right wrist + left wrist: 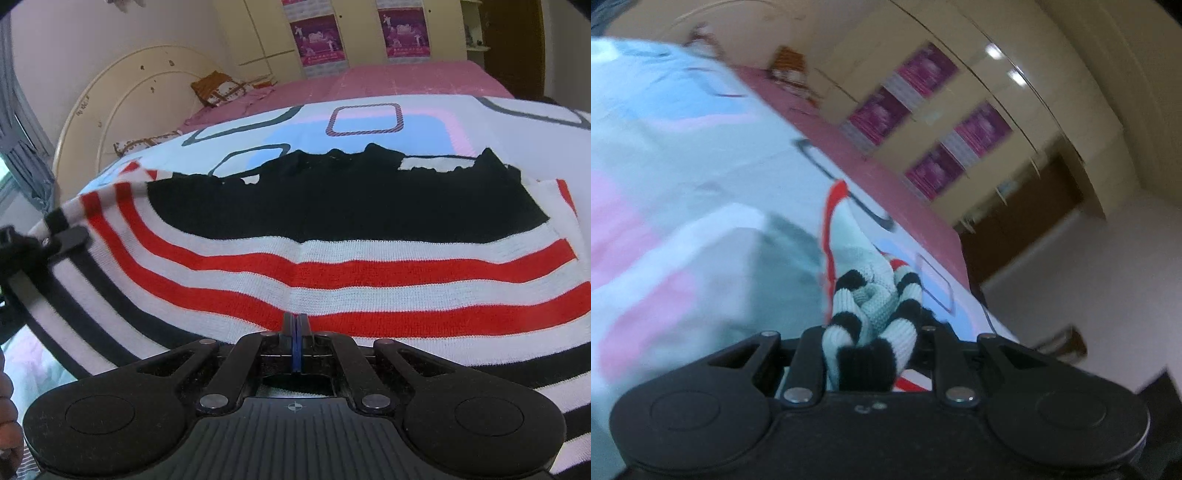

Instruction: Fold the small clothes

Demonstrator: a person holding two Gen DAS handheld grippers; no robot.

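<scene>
Our left gripper (866, 354) is clamped on a bunched corner of the soft, floppy striped knit sweater (332, 266) spread over the bed quilt (369, 122), while our right gripper (297, 325), jaws together, presses its middle.

Home bedroom: bed with pink sheet (406, 79), curved cream headboard (110, 107), patterned pillow (221, 88), cream wardrobe (258, 33) bearing purple posters (319, 38).
</scene>
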